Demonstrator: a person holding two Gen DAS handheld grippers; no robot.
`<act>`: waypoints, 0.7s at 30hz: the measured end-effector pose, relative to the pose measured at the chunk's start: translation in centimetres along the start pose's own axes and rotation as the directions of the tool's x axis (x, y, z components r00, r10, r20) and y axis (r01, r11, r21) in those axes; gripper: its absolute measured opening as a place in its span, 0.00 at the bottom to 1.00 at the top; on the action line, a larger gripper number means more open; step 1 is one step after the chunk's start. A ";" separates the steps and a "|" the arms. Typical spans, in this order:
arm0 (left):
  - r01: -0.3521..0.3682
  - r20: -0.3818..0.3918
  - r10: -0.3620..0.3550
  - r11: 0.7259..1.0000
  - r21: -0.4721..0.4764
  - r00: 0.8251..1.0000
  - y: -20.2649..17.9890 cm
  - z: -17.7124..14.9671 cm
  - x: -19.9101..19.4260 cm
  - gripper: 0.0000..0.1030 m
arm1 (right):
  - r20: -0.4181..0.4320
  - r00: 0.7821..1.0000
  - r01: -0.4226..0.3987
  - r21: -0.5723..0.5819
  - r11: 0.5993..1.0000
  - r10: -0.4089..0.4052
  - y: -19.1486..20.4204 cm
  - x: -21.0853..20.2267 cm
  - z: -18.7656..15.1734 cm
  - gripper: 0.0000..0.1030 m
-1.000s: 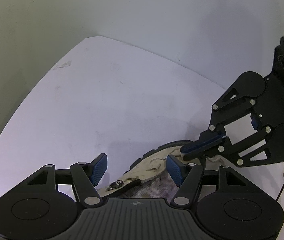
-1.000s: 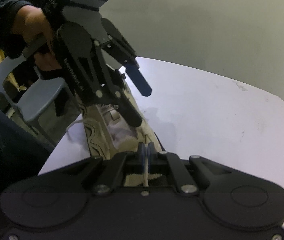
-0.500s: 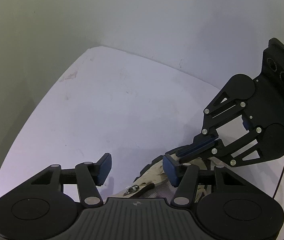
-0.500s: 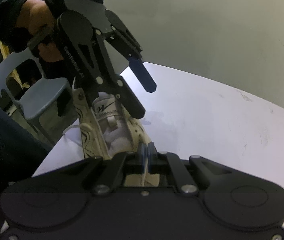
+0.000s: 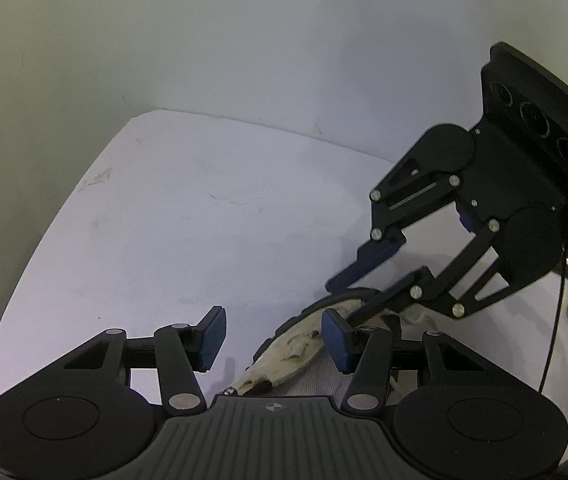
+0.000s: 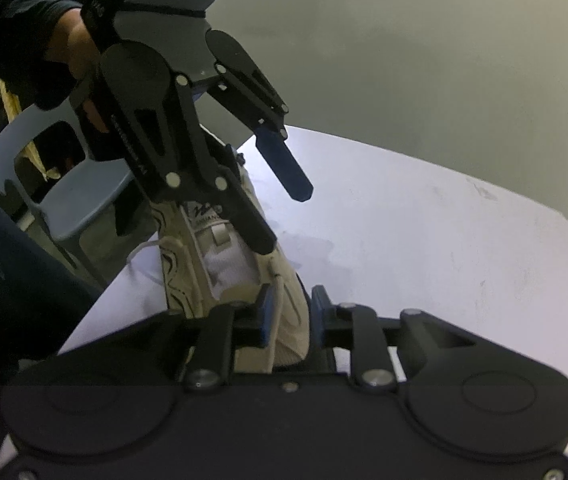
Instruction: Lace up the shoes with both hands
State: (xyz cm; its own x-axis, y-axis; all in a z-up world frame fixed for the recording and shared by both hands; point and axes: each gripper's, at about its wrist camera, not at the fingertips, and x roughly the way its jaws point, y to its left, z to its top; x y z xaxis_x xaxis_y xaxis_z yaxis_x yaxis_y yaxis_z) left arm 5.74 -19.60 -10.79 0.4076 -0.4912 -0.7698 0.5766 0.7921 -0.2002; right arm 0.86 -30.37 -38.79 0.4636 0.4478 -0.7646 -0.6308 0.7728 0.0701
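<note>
Left wrist view: the left claw (image 5: 271,338) stands about half open with nothing pressed between its blue pads; a second ago it was somewhat wider. Its right pad sits at the collar of the beige sneaker (image 5: 304,350), which lies near the desk's (image 5: 163,232) near edge, toe pointing away. Above the toe, the right claw (image 5: 368,288) shows a clear gap between its fingers, where a moment ago they were pinched together.

Right wrist view: the right claw (image 6: 290,314) is opening. The white shoelace (image 6: 277,308) runs between its pads, close against the left one, and neither visibly presses it. A second ago these pads were clamped flat on that lace. The sneaker (image 6: 219,264) lies by the desk's (image 6: 424,240) left edge, tongue exposed. The left claw (image 6: 284,216) hangs over the tongue, held by a person's hand (image 6: 79,56); one finger is low by the eyelets, the other clear of the shoe.

This looks like the lace being let go after a pull, so a fresh grip probably comes next; most eyelets look unthreaded.
</note>
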 end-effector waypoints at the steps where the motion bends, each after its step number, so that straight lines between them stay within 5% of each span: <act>1: 0.002 -0.003 -0.002 1.000 -0.006 1.000 0.1 0.0 0.1 0.46 | -0.003 1.000 -0.012 0.006 1.000 0.012 -0.1 0.1 0.0 0.12; 5: 0.012 -0.013 -0.012 1.000 -0.004 1.000 0.1 0.2 0.5 0.46 | 0.004 0.999 -0.034 0.025 0.999 0.034 -0.2 0.2 0.0 0.01; 21: 0.005 -0.016 -0.007 0.991 -0.131 1.000 1.7 -0.3 1.7 0.46 | 0.004 1.000 0.024 0.031 0.999 -0.024 0.7 0.5 0.3 0.00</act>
State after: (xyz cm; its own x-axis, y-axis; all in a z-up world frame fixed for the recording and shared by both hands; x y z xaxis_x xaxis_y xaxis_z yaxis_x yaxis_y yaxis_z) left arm 7.18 -18.99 -12.61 0.3927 -0.4908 -0.7778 0.4806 0.8306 -0.2814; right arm 0.80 -29.43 -38.93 0.4812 0.4305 -0.7636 -0.6001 0.7968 0.0711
